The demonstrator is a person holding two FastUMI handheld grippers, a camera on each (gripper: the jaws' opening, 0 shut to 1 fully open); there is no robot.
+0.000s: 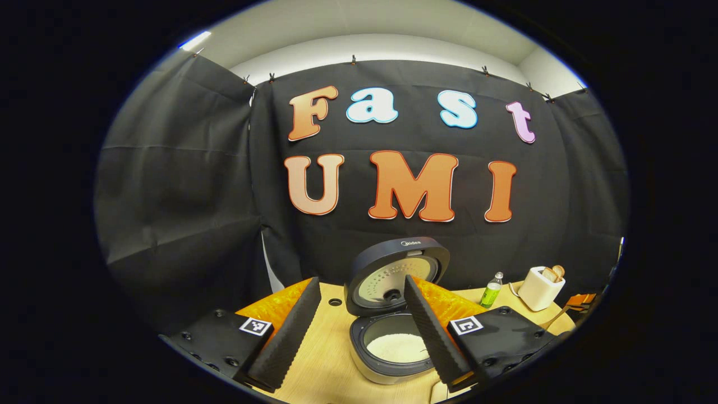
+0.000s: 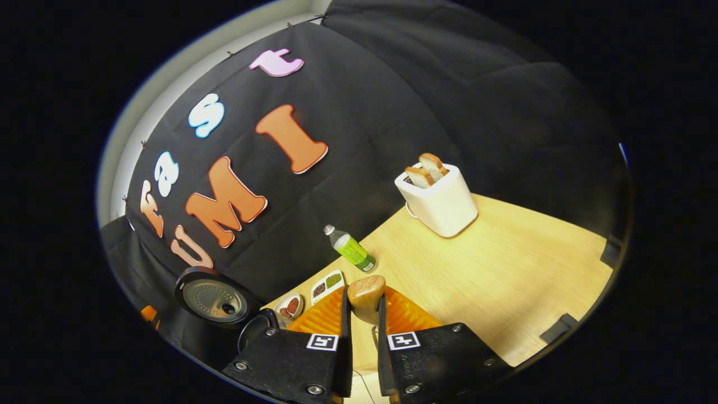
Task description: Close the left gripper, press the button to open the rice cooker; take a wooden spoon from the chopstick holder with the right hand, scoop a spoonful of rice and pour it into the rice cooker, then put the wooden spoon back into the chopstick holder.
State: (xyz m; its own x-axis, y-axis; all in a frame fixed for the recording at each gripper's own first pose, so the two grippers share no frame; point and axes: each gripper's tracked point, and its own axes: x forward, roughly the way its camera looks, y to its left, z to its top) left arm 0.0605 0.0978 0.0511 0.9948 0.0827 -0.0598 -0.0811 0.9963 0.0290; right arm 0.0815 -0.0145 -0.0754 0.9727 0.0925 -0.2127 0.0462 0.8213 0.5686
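Note:
In the left gripper view the rice cooker (image 1: 387, 365) stands on the wooden table with its lid (image 1: 392, 272) swung up. White rice (image 1: 395, 347) lies in its inner pot. My left gripper (image 1: 362, 280) is open, with nothing between its fingers, hovering just in front of the cooker. In the right gripper view my right gripper (image 2: 363, 307) is shut on the wooden spoon (image 2: 366, 293), whose rounded wooden end sticks out past the fingertips. The cooker's raised lid (image 2: 212, 296) appears low at the left of that view.
A white toaster (image 2: 440, 196) with bread slices stands at the back of the table (image 2: 505, 269), also seen as the toaster (image 1: 539, 287). A green bottle (image 2: 352, 248), the same bottle (image 1: 492, 290), stands near the wall. Two small dishes of beans (image 2: 327, 285) sit by the cooker.

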